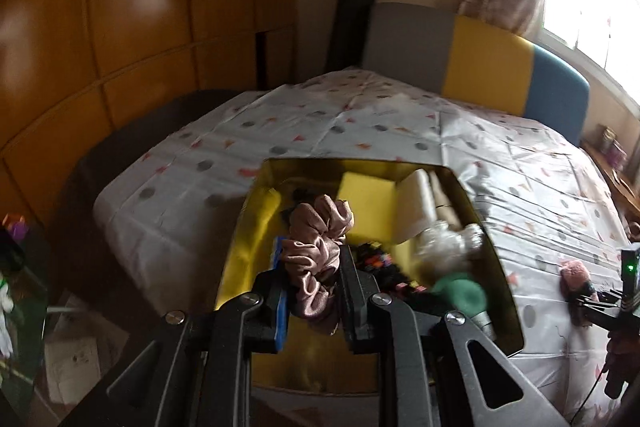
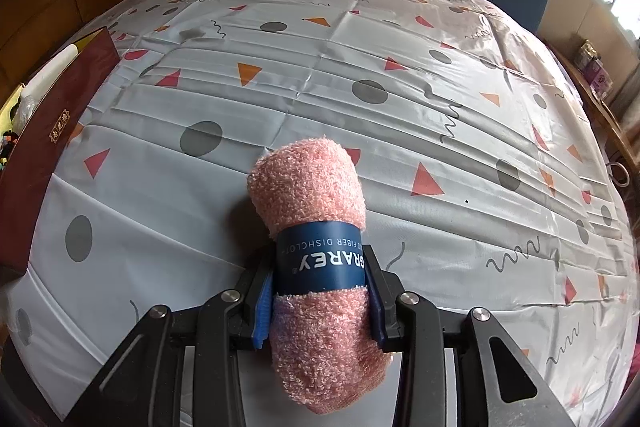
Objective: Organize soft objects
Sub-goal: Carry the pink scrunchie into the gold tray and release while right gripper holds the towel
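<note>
My left gripper (image 1: pixel 310 267) is shut on a dusty-pink satin scrunchie (image 1: pixel 316 247) and holds it above the open gold-lined box (image 1: pixel 256 227). In the box lie a white fluffy item (image 1: pixel 448 239), a green soft item (image 1: pixel 460 293), a dark patterned item (image 1: pixel 380 263) and cream rolls (image 1: pixel 424 195). My right gripper (image 2: pixel 320 267) is shut on a rolled pink dishcloth (image 2: pixel 312 195) with a blue paper band, low over the bed cover. The right gripper with the pink roll also shows in the left wrist view (image 1: pixel 580 291), to the right of the box.
The box's dark red outer wall (image 2: pixel 48 131) stands at the left of the right wrist view. The bed cover (image 2: pixel 360 75) is grey with triangles and dots. A grey, yellow and blue headboard (image 1: pixel 480 59) is behind. Orange wardrobes (image 1: pixel 120 27) stand left.
</note>
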The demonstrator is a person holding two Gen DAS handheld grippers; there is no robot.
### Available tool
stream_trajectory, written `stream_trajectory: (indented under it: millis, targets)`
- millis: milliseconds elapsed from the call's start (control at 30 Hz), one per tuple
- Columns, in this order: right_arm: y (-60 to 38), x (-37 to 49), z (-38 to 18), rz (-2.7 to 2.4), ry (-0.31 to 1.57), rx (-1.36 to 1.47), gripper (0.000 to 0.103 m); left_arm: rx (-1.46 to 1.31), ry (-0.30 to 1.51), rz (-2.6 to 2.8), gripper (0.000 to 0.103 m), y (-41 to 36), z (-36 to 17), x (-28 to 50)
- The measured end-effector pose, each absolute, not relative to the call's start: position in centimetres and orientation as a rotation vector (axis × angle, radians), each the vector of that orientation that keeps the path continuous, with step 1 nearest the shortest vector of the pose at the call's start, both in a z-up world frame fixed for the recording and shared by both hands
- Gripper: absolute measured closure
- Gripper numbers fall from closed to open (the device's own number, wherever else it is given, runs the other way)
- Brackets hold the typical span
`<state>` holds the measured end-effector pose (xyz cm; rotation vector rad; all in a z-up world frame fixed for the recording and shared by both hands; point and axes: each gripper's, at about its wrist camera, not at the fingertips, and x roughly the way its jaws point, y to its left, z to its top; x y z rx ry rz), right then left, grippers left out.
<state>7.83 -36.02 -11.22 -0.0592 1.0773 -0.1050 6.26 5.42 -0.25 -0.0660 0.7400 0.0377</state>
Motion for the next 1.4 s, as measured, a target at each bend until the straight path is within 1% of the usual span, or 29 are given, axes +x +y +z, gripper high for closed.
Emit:
stream_trajectory:
  millis: [400,1067,1133,1233,1300,1400]
  targets:
    - [-36.0,7.7,-11.3,-0.11,1.063,-0.065,0.064,-0.085,0.785,0.05,0.084,6.8,-2.8,6.3]
    - [-36.1,7.7,-11.3,-0.111,1.065,-0.068,0.064,-0.066,0.895,0.054,0.083,6.3,-6.8,8.2]
    - [-36.2,7.7,-11.3,-0.111,1.065,-0.068,0.064,-0.078,0.917,0.044,0.08,6.4,-7.3,8.6]
    - [-36.2,7.7,-11.3,-0.111,1.065,-0.069,0.064,-0.1,0.935,0.03,0.078,6.6,-7.7,8.9]
    - [-36.2,7.7,-11.3,-0.111,1.065,-0.069,0.064,-0.095,0.935,0.025,0.073,6.6,-7.8,9.0]
    - [-36.2,7.8,-11.3,-0.111,1.065,-0.069,0.064,-0.115,0.948,0.03,0.07,7.0,-8.1,9.1]
